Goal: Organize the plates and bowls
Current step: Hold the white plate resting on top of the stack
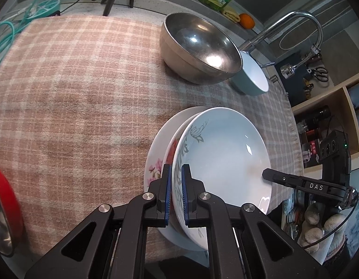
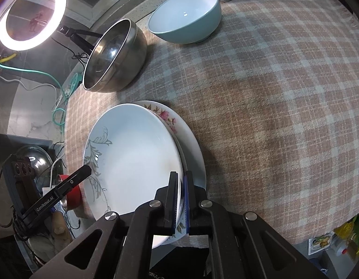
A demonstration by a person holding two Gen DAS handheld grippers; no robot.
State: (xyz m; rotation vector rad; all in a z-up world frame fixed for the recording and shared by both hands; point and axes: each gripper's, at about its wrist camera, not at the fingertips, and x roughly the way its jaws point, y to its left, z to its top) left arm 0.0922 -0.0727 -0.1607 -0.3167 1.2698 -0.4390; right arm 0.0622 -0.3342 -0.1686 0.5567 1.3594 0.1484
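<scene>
Both of my tools are clamped on the same dish. In the left wrist view, my left tool [image 1: 176, 193] grips the near rim of the pale blue plate with the grey leaf pattern [image 1: 222, 153], its blue pads pinched narrow on the edge at the lower middle of the frame. In the right wrist view, my right tool [image 2: 180, 200] bites the opposite rim of that plate, again at the lower middle.

The blue plate sits on a stack: under it a plate with pink flowers [image 2: 166, 117], and beneath that a plain white plate [image 2: 195, 160], all on the checked cloth of the tabletop [image 1: 75, 81]. The blue plate looks tilted, its left edge raised off the floral one, though the fisheye bend makes it hard to say how far.

I judge the step to be stacking the plates, either seating this one or lifting it clear. Next I must keep both hands level with each other, so the rim does not twist between the pads.

The steel bowl [image 1: 200, 48] and the teal bowl [image 1: 251, 74], in the upper right of the left view, sit side by side, not yet nested.
</scene>
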